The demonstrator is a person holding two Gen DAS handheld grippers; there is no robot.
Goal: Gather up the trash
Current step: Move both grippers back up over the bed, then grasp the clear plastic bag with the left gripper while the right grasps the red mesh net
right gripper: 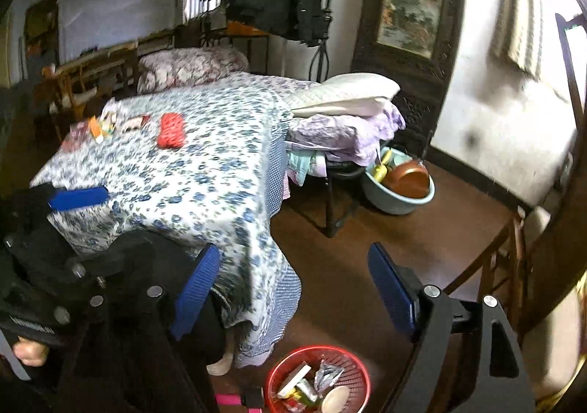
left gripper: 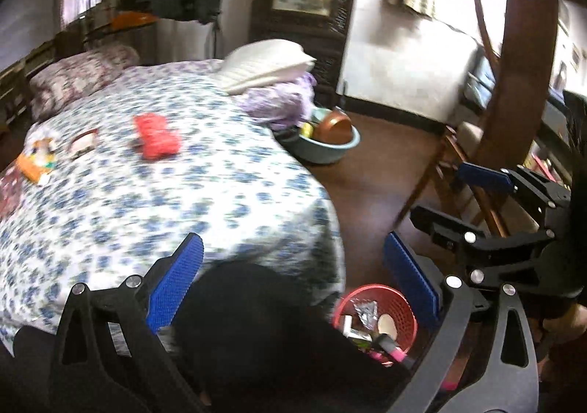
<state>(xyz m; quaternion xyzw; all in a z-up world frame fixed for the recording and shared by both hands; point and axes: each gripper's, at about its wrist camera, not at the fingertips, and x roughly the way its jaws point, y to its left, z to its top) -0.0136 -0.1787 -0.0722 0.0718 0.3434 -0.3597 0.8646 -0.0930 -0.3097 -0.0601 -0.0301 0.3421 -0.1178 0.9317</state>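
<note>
Between drops, both grippers empty.
Left gripper and right gripper gape wide, holding nothing; next, the red wrapper at eleven o'clock, bound for the red basket.

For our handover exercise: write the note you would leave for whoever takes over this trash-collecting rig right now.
Left claw: open, empty.
Right claw: open, empty.
Red basket on the floor at the bed's corner, already holding several wrappers and a round lid-like piece.
Left on the bed: red packet, a small wrapper beside it, and the orange and white packets near the far edge.
Next: probably reach for the red packet, the nearest, then clear the rest into the basket.
</note>
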